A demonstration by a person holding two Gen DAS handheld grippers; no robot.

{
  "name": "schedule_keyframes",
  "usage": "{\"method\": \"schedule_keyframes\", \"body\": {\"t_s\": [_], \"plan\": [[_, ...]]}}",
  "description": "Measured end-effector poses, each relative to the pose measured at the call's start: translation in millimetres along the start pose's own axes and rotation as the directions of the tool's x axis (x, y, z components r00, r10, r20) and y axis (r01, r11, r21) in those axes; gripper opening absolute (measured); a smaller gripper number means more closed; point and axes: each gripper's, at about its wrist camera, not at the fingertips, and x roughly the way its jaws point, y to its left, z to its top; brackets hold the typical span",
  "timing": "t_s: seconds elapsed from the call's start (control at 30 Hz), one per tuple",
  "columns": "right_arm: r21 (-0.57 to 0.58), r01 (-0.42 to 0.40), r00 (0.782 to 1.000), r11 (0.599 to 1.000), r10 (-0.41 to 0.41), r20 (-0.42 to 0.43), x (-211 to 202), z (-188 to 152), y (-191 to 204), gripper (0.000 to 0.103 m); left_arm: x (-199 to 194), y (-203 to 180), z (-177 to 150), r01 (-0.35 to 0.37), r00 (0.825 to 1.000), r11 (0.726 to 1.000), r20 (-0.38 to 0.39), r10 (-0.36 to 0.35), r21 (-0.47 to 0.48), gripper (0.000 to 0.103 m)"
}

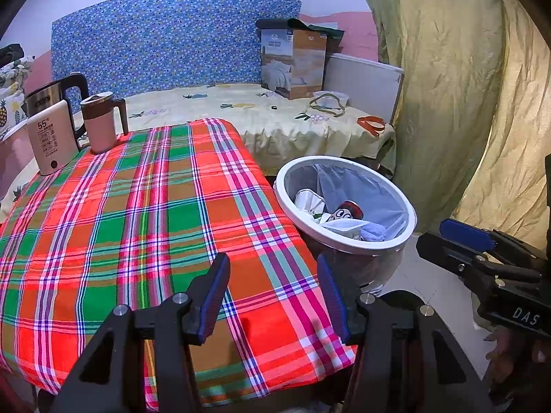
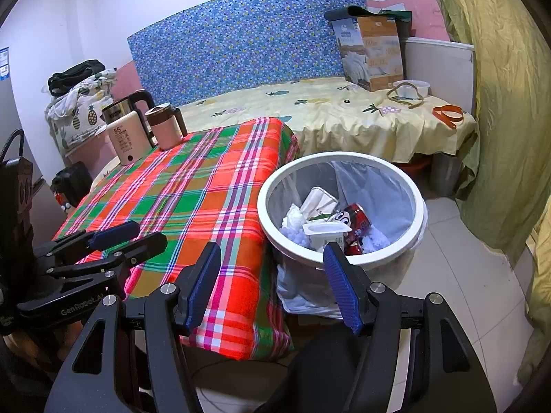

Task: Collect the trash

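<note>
Red, green and orange plaid cloth (image 2: 193,199) is covering the worktop. Round white-rimmed bin (image 2: 344,258) with a pale blue-grey liner is showing a red drink can (image 2: 358,222) and a white plastic cup (image 2: 325,232). Pale yellow fruit-printed bedsheet (image 2: 330,117) is lying before a blue speckled headboard (image 2: 241,38). Blue ribbed pads are lining each black hand-held gripper (image 2: 272,268).

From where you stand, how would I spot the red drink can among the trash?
Find the plaid-covered table; beside its right edge stands a white-rimmed bin. Inside, among pale tissues and a white plastic cup, lies the red can, the only red thing in the bin.
</note>
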Motion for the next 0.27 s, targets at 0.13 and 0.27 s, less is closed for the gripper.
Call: {"method": "schedule_keyframes", "body": {"t_s": [0.13, 0.27], "plan": [[0.0, 0.0, 1.0, 1.0, 0.0, 0.0, 0.2, -0.4, -0.4, 0.063, 0.6, -1.4, -0.6, 0.005, 1.0, 1.0, -0.002, -0.005, 0.001, 0.054], [0.0, 0.0, 1.0, 1.0, 0.0, 0.0, 0.2, -0.4, -0.7, 0.063, 0.9, -2.3, -0.8, 0.007, 1.0, 1.0, -0.003, -0.007, 0.0, 0.054]]}}
